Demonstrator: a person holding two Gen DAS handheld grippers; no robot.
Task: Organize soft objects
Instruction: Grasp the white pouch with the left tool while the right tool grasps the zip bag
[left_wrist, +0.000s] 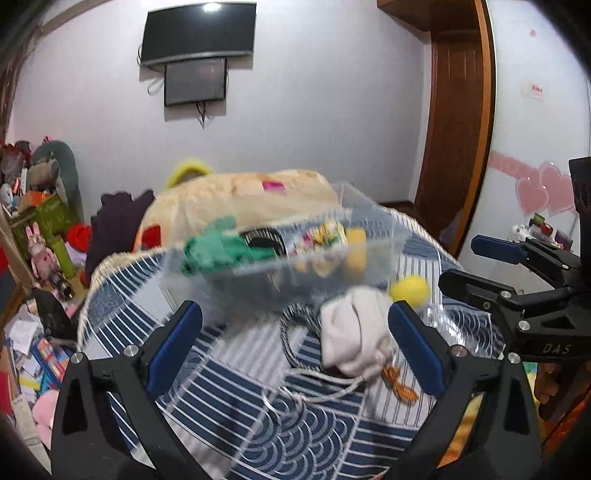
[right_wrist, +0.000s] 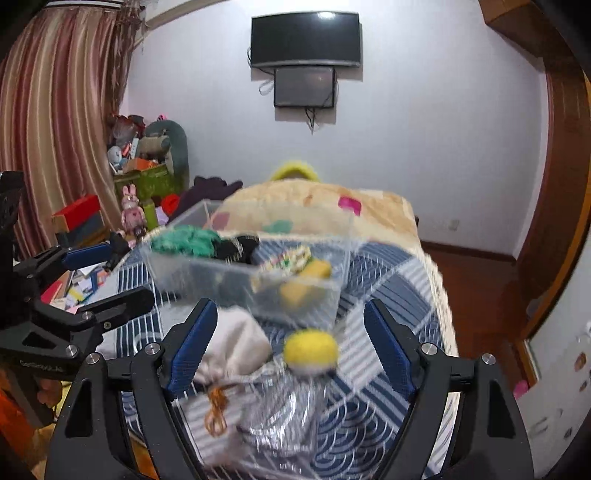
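A clear plastic bin (left_wrist: 373, 236) (right_wrist: 184, 273) stands on the blue patterned cloth and holds a green cloth (left_wrist: 218, 249) (right_wrist: 184, 240), a dark item and yellow pieces. In front of it lie a white drawstring pouch (left_wrist: 354, 332) (right_wrist: 232, 343), a yellow ball (left_wrist: 410, 290) (right_wrist: 310, 349) and a clear plastic bag (right_wrist: 280, 417). My left gripper (left_wrist: 295, 343) is open and empty, the pouch between its fingers toward the right one. My right gripper (right_wrist: 290, 347) is open and empty, with the ball between its fingers. Each gripper also shows in the other's view (left_wrist: 476, 262) (right_wrist: 114, 273), open.
The blue striped cloth (left_wrist: 229, 406) (right_wrist: 388, 288) covers a table. A beige blanketed mound (left_wrist: 236, 199) (right_wrist: 369, 206) lies behind the bin. Toys, boxes and papers crowd the floor at left (left_wrist: 40, 258). A wooden door (left_wrist: 458, 129) stands right, curtains (right_wrist: 55, 110) left.
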